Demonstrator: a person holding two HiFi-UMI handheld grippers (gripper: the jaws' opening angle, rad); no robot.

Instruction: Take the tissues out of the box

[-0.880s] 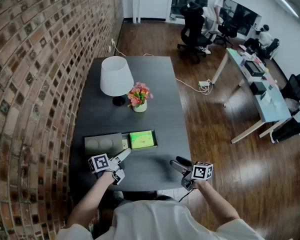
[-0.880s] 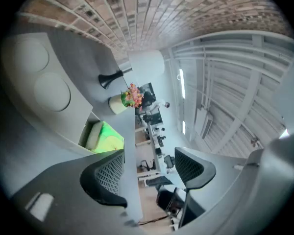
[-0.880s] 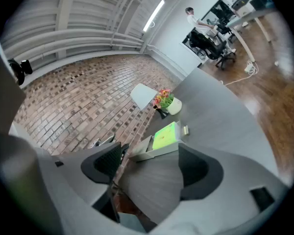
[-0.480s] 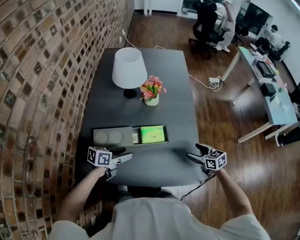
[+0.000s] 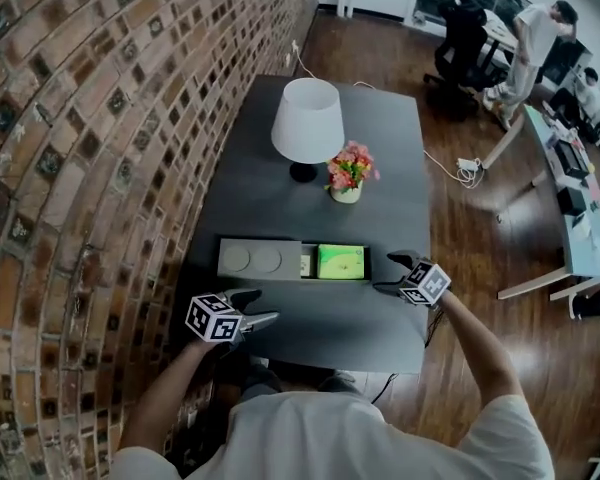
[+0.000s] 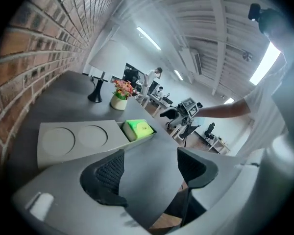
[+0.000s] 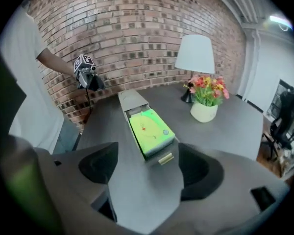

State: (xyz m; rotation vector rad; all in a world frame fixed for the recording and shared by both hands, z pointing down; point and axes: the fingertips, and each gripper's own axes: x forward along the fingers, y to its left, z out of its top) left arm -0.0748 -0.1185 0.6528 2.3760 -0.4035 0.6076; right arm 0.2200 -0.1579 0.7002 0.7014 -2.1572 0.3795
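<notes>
Two tongs, both spread, nothing between them: left tongs (image 6: 151, 168) over the table's (image 5: 380, 148) near-left corner, right tongs (image 7: 147, 168) by its right edge. Green tissue pack (image 5: 341, 261) lies in the grey box's (image 5: 342, 280) uncovered right end, toward the near edge.

- An open-plan office: an exposed brick wall (image 5: 100, 118) and a wood plank floor (image 5: 480, 238).
- Black swivel chairs (image 5: 460, 33) and a long pale desk (image 5: 592, 238) loaded with equipment, with a person (image 5: 535, 33) beside them.
- The dark grey desk (image 5: 400, 138) carries a white table lamp (image 5: 308, 123) and potted flowers (image 5: 348, 173).
</notes>
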